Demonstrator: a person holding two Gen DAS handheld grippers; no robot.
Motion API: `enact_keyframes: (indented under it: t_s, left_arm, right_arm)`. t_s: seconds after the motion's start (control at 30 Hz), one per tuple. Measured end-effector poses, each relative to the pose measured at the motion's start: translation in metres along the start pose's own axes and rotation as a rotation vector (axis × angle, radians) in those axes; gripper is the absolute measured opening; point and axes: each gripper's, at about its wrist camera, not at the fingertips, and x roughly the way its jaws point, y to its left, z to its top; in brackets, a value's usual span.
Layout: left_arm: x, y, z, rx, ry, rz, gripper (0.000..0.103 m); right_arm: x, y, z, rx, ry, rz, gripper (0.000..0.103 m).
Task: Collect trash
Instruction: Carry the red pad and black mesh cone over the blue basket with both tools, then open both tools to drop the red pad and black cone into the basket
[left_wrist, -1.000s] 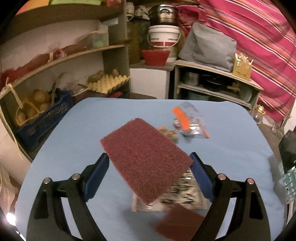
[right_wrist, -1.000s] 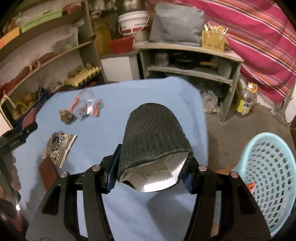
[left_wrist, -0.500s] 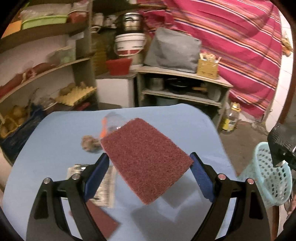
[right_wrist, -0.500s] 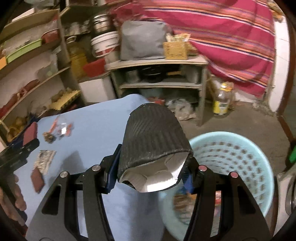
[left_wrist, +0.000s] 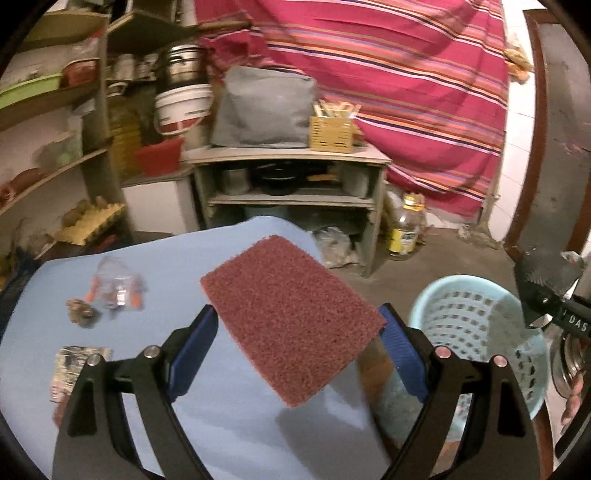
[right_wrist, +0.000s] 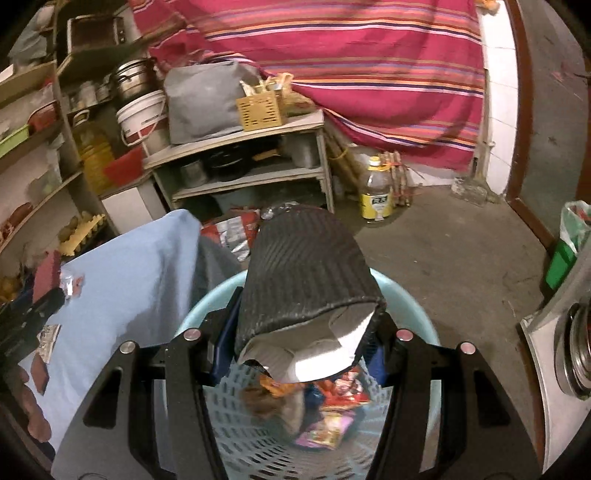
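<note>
Holding trash in both grippers.
Your right gripper (right_wrist: 303, 354) clamps the black cup (right_wrist: 306, 280) above the basket (right_wrist: 417, 306); your left gripper (left_wrist: 295, 332) pinches the maroon pad (left_wrist: 291, 314).

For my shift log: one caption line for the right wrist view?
Right gripper holds a crushed black ribbed paper cup above the light-blue perforated plastic basket of wrappers.

A maroon scouring pad (left_wrist: 291, 317) hangs tilted between blue pads above the blue worktop's (left_wrist: 236, 424) edge. A black ribbed paper cup (right_wrist: 306, 280), crushed, its white mouth torn, lies sideways over the pale blue perforated basket (right_wrist: 424, 325) holding colourful wrappers (right_wrist: 332, 410). On the worktop rest a clear plastic wrapper (left_wrist: 116, 286), a brown crumpled scrap (left_wrist: 81, 314) and a printed packet (left_wrist: 72, 369).
</note>
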Motion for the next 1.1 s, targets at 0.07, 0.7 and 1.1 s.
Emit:
enact_keyframes:
  t_s: [0.07,0.7,1.1]
  left_arm:
    - [0.004,-0.021,-0.001,0.022,0.007,-0.024,0.086]
    - [0.047,-0.133,-0.009,0.11,0.062,-0.163,0.086]
    - [0.059,-0.146,-0.008,0.109,0.106,-0.221,0.087]
  right_arm:
    - [-0.001,-0.009,-0.004,0.009,0.005,-0.002,0.056]
    - [-0.002,-0.053,-0.013,0.083,0.03,-0.018,0.056]
    - [0.002,-0.06,-0.017,0.092,0.043,-0.034,0.056]
